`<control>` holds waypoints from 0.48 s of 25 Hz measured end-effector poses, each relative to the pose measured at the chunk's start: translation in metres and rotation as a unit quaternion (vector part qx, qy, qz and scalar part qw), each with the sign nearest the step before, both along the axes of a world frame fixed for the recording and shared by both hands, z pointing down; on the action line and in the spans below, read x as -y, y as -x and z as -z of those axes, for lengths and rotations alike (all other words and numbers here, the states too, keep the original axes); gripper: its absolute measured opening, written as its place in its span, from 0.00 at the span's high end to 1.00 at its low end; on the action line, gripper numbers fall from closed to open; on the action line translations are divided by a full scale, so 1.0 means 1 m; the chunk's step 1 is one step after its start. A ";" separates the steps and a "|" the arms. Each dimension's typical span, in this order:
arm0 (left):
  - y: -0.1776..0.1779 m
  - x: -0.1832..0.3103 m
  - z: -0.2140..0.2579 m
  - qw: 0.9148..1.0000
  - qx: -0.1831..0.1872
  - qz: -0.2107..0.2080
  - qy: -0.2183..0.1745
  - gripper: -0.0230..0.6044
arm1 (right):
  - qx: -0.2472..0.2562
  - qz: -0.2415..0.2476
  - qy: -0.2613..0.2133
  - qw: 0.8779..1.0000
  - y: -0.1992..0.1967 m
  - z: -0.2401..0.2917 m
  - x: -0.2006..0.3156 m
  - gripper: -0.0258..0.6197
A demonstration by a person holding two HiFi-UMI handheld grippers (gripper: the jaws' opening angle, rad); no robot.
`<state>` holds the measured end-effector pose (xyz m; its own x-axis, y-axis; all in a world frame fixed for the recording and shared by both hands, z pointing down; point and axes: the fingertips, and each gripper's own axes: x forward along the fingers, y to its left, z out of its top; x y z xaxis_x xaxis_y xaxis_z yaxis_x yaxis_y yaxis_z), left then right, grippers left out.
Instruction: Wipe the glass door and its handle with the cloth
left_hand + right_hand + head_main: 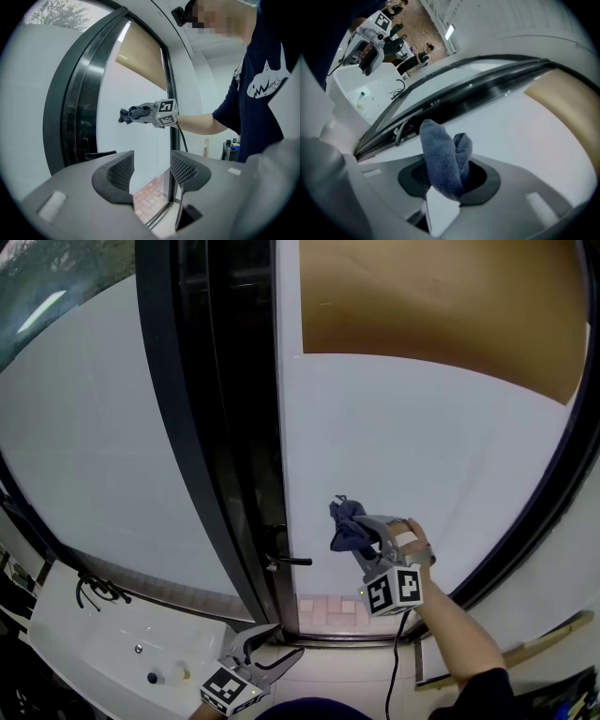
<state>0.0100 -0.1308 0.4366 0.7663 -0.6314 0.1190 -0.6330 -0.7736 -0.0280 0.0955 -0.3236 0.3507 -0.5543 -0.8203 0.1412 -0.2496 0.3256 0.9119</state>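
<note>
Head view: cloth [345, 521] is seen clamped in the right tool [360, 532] close before the glass door [422, 446], with the handle [287, 561] lying near at 8 o'clock, lever run 9-to-3; the left tool [272, 652] is held wide, empty, at 6.

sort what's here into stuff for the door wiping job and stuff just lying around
For the job: cloth in the right gripper, glass door, door handle.
Just lying about: black cable, white table, tan blind. Left gripper open, empty.
</note>
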 end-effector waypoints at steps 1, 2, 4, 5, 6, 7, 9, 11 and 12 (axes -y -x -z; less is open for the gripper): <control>0.000 -0.001 0.002 1.000 -0.003 0.000 -0.004 0.58 | -0.013 0.017 -0.008 1.000 0.023 -0.001 -0.002 0.76; 0.000 -0.001 0.003 1.000 -0.004 0.001 -0.005 0.58 | -0.024 0.031 -0.016 0.999 0.044 -0.003 -0.002 0.76; 0.000 -0.003 0.005 1.000 -0.003 0.005 -0.003 0.58 | -0.040 0.049 -0.024 0.998 0.079 -0.005 0.004 0.76; 0.001 -0.004 0.005 1.000 -0.004 0.007 -0.003 0.58 | -0.045 0.056 -0.023 0.997 0.093 -0.008 0.010 0.76; 0.001 -0.004 0.005 1.000 -0.005 0.008 -0.003 0.58 | -0.049 0.060 -0.020 0.997 0.103 -0.012 0.017 0.76; 0.003 -0.005 0.003 1.000 -0.005 0.011 -0.004 0.58 | -0.054 0.062 -0.016 0.996 0.111 -0.016 0.023 0.76; 0.006 -0.007 0.001 1.000 -0.005 0.015 -0.005 0.58 | -0.069 0.061 -0.013 0.996 0.118 -0.025 0.031 0.76; 0.008 -0.007 -0.001 1.000 -0.005 0.020 0.000 0.58 | -0.087 0.053 -0.022 0.995 0.111 -0.031 0.036 0.76; 0.009 -0.007 -0.001 1.000 -0.005 0.021 0.004 0.58 | -0.092 0.047 -0.026 0.994 0.105 -0.032 0.038 0.76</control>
<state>0.0006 -0.1238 0.4375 0.7397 -0.6627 0.1169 -0.6657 -0.7460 -0.0162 -0.0091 -0.3611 0.3830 -0.5982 -0.7747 0.2052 -0.0480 0.2902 0.9558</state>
